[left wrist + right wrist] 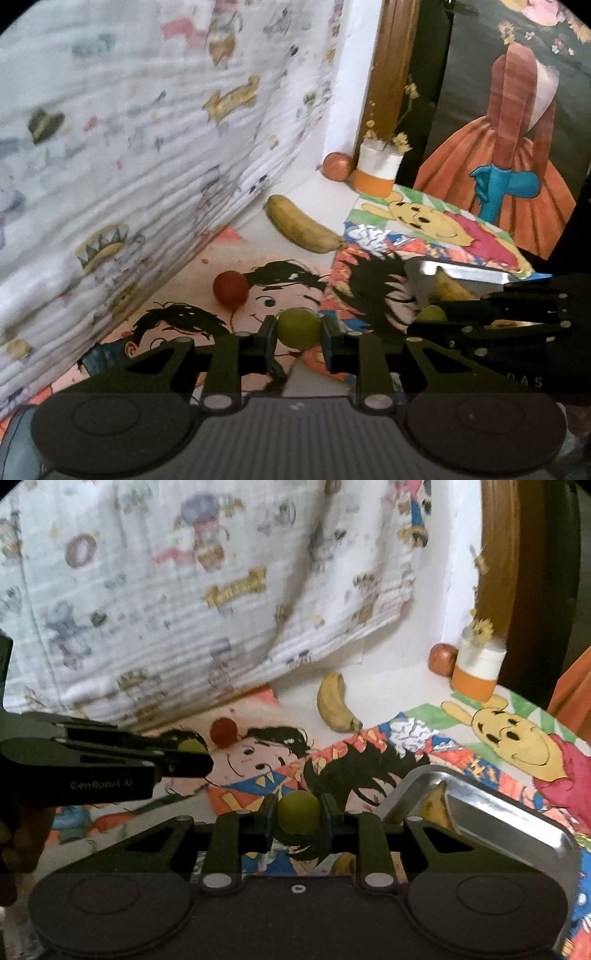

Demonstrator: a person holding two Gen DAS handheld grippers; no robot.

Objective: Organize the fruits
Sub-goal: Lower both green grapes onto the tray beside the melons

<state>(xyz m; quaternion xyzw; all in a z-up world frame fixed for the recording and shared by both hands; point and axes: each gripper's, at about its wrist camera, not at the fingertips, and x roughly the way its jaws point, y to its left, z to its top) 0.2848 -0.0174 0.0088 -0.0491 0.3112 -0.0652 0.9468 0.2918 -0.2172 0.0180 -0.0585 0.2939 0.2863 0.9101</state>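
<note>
My left gripper (298, 330) is shut on a small round green fruit (299, 328), held above the cartoon-printed mat. My right gripper (297, 812) is shut on a second green fruit (298, 810). Each gripper shows in the other's view: the right gripper (436, 314) beside the steel tray (476, 274), the left gripper (192, 749) at the left. A banana piece (437, 805) lies in the steel tray (517, 819). On the surface lie a whole banana (303, 225), a red fruit (231, 288) and an orange-red fruit (337, 166) in the corner.
A white and orange cup (378, 171) with dried yellow flowers stands by the wooden post in the corner. A patterned white cloth (147, 147) hangs along the left and back. A painting of an orange dress (509, 166) leans at the right.
</note>
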